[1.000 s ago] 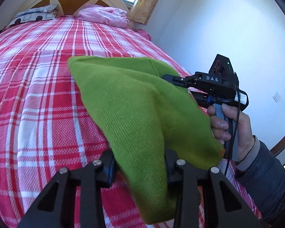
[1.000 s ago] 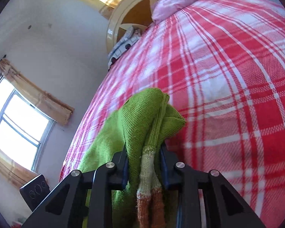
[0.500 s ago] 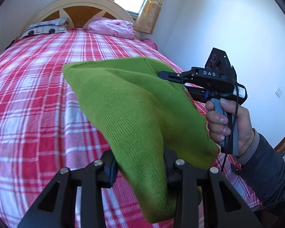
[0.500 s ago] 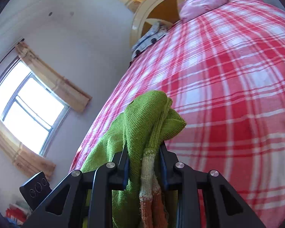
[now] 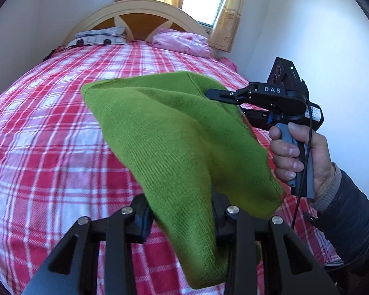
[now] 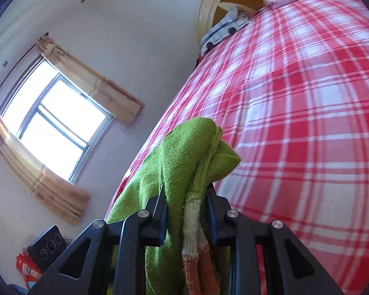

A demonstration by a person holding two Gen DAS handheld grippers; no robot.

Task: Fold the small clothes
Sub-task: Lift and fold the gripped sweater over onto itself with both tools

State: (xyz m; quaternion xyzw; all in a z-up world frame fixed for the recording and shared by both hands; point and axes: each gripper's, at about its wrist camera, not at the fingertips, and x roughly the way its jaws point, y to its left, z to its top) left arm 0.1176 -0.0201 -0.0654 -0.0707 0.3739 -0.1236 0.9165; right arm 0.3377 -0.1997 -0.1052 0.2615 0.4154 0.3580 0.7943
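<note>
A small green knitted garment (image 5: 174, 137) hangs in the air above the bed, held by both grippers. My left gripper (image 5: 182, 211) is shut on its near edge. My right gripper (image 6: 185, 204) is shut on a bunched part of the same garment (image 6: 184, 154), where a cream and orange striped band (image 6: 192, 223) shows between the jaws. In the left wrist view the right gripper (image 5: 209, 93) grips the garment's far right corner, with the person's hand (image 5: 297, 157) on its handle.
A bed with a red and white plaid cover (image 5: 49, 127) lies below. A pink pillow (image 5: 182, 43), a grey patterned pillow (image 5: 98, 36) and a curved wooden headboard (image 5: 140, 14) are at the far end. A white wall (image 5: 332, 36) stands at the right.
Both grippers have lifted the garment higher above the bed, and both views have tilted up. Both stay shut on the garment.
</note>
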